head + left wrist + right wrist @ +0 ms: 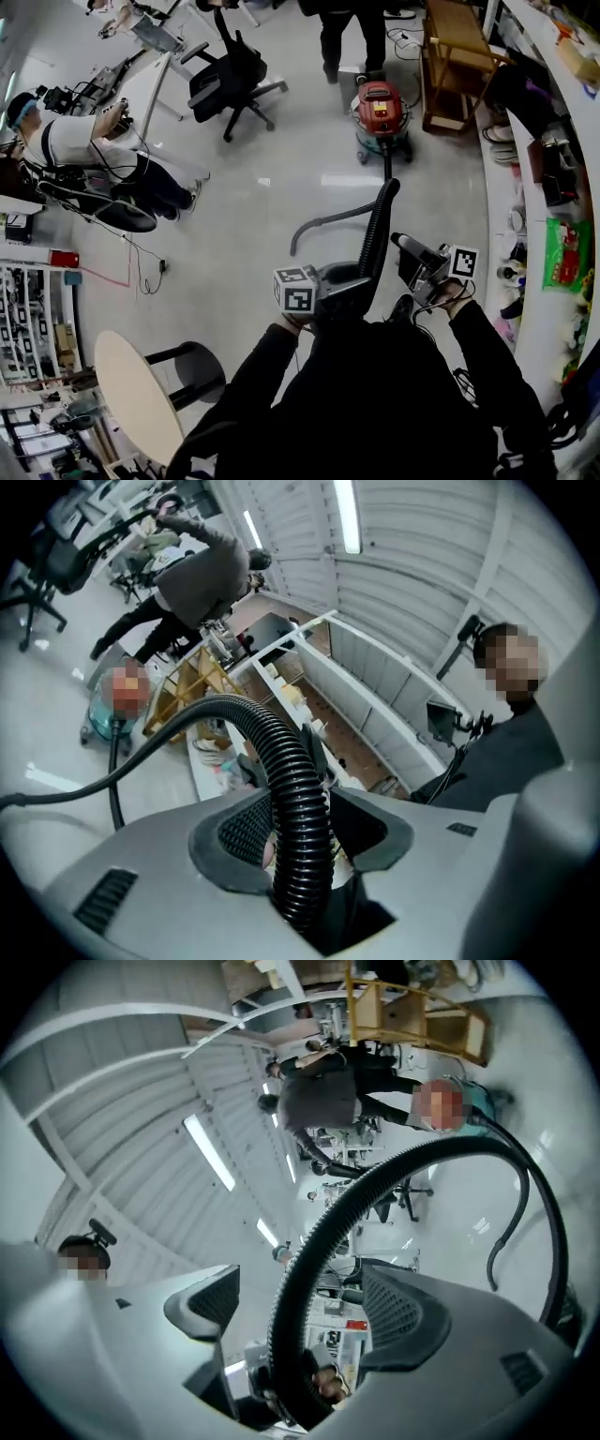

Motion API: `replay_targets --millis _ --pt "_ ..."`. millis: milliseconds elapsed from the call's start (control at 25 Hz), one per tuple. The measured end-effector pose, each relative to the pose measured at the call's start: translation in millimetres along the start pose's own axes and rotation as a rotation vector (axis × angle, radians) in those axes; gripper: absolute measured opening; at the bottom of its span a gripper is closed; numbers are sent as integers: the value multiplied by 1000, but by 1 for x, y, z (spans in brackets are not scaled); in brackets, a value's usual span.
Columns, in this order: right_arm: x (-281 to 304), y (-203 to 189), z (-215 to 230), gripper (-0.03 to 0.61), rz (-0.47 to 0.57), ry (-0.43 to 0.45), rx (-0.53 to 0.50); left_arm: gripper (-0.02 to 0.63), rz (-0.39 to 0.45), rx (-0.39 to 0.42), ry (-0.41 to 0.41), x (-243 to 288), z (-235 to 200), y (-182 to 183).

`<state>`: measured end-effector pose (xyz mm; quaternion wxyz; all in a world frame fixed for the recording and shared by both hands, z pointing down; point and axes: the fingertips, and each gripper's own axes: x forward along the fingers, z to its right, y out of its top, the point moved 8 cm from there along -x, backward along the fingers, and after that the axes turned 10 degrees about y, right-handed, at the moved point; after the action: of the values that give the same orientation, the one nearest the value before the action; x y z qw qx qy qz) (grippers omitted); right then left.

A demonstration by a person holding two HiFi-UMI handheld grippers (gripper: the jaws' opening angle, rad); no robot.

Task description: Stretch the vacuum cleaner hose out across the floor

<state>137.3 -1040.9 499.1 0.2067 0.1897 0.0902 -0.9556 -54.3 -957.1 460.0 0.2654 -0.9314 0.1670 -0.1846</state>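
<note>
1. Left gripper [361, 278]: clenched on the ribbed black hose [378, 230]. In the left gripper view the hose runs up between both pads and is pinched there.
2. Right gripper [401, 242]: released, jaws wide apart. In the right gripper view the hose passes between the pads with a gap on each side, touching neither.
3. Hose is off the floor [281, 187] here. It rises from the left gripper and arches forward toward the red vacuum cleaner [380, 112].
4. A smoother, thinner length of it curves away to the left.
5. Vacuum cleaner stands upright on the glossy floor, well ahead of both grippers.
6. Surroundings: wooden trolley [450, 56] just right of the vacuum cleaner, black office chair [230, 80] to its left, seated person [94, 150] at far left, round table [131, 394] at lower left.
</note>
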Motion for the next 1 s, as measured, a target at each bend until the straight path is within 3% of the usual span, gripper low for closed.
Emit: replay_targets --millis 80,280,360,440,600,720,880,1000 --pt "-4 -7 6 410 19 14 63 207 -20 78 63 16 21 -20" --pt "4 -30 1 405 -20 88 112 207 -160 239 158 26 55 -64" --pt "19 -39 -18 345 -87 136 84 208 -227 287 201 22 59 -75" --pt "30 -54 -37 325 -188 153 -2 206 -265 288 186 15 65 -82" --pt "21 -89 -50 198 -269 109 -101 216 -243 179 99 -14 66 -99" --pt "8 -122 -58 189 -352 57 -190 218 -125 67 119 -57 40 -108" --pt "11 -185 -68 189 -521 -44 -332 218 92 -124 148 -115 14 -91" --pt "14 -231 -71 187 -595 -104 -426 272 146 -220 19 -118 21 -82"
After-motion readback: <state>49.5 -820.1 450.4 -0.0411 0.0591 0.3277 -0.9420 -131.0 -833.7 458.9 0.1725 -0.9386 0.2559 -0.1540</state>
